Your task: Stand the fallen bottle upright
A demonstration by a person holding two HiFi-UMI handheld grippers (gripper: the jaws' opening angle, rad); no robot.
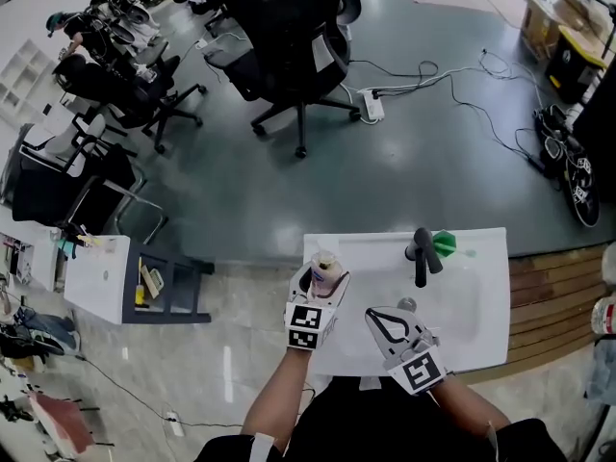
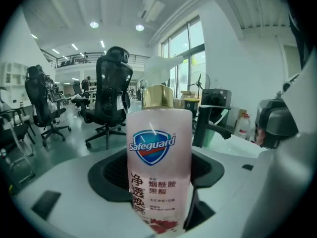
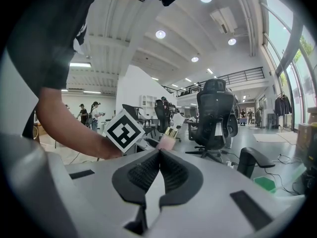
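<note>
Left gripper [image 1: 316, 295] pinches the pink soap bottle [image 2: 159, 167], roughly upright and apparently lifted over the white basin top [image 1: 481, 258]'s left edge, right gripper [image 3: 158, 155] pressed together, empty; next, probably set the base flat, then let go.

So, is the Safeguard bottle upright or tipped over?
Upright: the Safeguard bottle has its gold collar on top, held in the left gripper. Touching the table: cannot tell.

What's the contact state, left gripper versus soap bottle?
Touching. Left gripper view shows the left gripper with pads pressed against both sides of the soap bottle.
</note>
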